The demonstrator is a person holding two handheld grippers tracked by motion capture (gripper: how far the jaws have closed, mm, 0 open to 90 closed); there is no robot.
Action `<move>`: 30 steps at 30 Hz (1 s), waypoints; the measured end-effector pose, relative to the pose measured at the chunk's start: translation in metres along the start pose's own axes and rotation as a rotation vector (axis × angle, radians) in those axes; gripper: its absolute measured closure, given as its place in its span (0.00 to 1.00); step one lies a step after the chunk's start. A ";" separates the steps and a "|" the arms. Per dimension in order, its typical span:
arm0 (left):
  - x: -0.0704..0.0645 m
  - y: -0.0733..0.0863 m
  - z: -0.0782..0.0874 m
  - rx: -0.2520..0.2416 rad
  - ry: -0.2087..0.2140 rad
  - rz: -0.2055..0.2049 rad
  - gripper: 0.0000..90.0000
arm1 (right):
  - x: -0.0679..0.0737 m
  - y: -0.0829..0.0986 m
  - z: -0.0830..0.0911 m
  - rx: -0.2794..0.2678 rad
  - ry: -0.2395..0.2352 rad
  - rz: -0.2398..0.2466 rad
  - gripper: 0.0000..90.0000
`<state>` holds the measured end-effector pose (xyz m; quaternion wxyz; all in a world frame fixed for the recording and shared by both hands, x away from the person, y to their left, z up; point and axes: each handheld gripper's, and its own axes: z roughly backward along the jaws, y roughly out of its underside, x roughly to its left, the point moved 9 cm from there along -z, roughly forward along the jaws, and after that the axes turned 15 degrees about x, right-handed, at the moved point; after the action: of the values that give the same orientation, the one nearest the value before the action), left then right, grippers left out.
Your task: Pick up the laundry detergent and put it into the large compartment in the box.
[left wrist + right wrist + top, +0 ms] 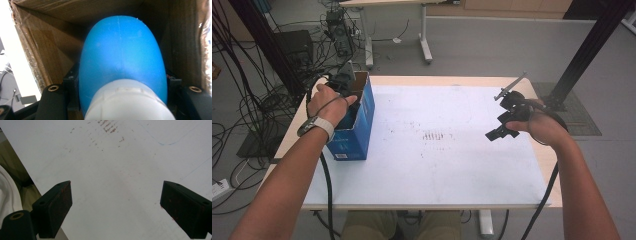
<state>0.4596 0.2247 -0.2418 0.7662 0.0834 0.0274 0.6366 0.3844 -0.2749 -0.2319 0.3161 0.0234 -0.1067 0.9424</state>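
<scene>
**A:** What is the left hand doing?

**B:** The left tool (343, 82) is reaching down into an open blue cardboard box (362, 120) that is standing at the left side of the counter (452, 165). In the left gripper view, its jaws are closing on either side of a blue bottle with a white cap (122, 62) — the bottle is sitting between them, inside the box's brown walls, cap end nearest the camera.

**A:** So it is gripping the bottle?

**B:** Yes, the jaws are pressing against both flanks of the bottle.

**A:** And the right hand?

**B:** The right tool (498, 131) is hovering over the right part of the counter, well apart from the box. In the right gripper view its jaws are standing wide apart with nothing between them — under them the white counter sheet (120, 170) is showing, with a patch of small reddish-brown marks (108, 127).

**A:** Anything else nearby?

**B:** A wristwatch (314, 125) is sitting on the person's left wrist, and black cables are trailing from both tools.
</scene>
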 end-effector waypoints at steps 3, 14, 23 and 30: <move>0.001 0.000 0.000 0.001 -0.001 -0.001 0.40 | 0.000 0.000 0.000 -0.001 0.001 -0.001 0.12; 0.001 -0.001 0.002 0.007 0.004 -0.010 0.34 | 0.001 0.002 0.000 -0.001 0.002 -0.009 0.12; 0.004 0.002 0.007 0.000 0.018 -0.009 0.31 | 0.003 0.001 0.002 0.000 0.003 -0.007 0.12; 0.004 0.003 0.011 0.004 0.010 -0.023 0.30 | 0.004 0.001 0.003 0.003 0.005 -0.007 0.12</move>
<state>0.4590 0.2276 -0.2298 0.7733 0.0813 0.0332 0.6279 0.3805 -0.2734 -0.2289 0.3194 0.0218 -0.1043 0.9416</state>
